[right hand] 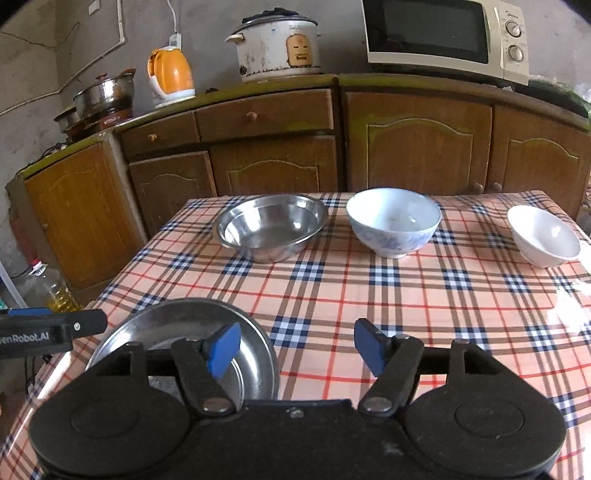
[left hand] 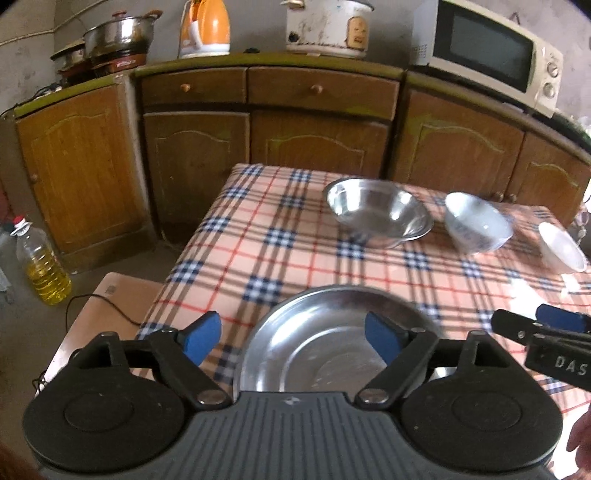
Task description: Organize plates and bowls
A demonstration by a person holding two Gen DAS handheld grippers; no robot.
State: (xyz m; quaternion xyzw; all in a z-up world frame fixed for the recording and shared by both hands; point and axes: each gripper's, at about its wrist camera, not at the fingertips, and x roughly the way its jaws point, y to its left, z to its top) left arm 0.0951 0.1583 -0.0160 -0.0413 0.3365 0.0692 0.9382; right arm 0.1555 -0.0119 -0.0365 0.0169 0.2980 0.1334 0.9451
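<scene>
A steel plate (left hand: pixel 317 343) lies at the near left of the checked table (left hand: pixel 280 251); it also shows in the right wrist view (right hand: pixel 177 328). At the far side stand a steel bowl (right hand: pixel 269 225), a blue-patterned white bowl (right hand: pixel 393 221) and a plain white bowl (right hand: pixel 543 236), left to right. My left gripper (left hand: pixel 293 338) is open and empty, hovering over the plate's near edge. My right gripper (right hand: pixel 295 349) is open and empty, just right of the plate above the cloth.
Wooden cabinets (right hand: pixel 417 147) stand behind the table, with a microwave (right hand: pixel 443 33), rice cooker (right hand: pixel 277 44), orange kettle (right hand: pixel 170 77) and pots (right hand: pixel 107 92) on top. An oil bottle (left hand: pixel 44 266) and a cardboard box (left hand: pixel 107 306) sit on the floor at left.
</scene>
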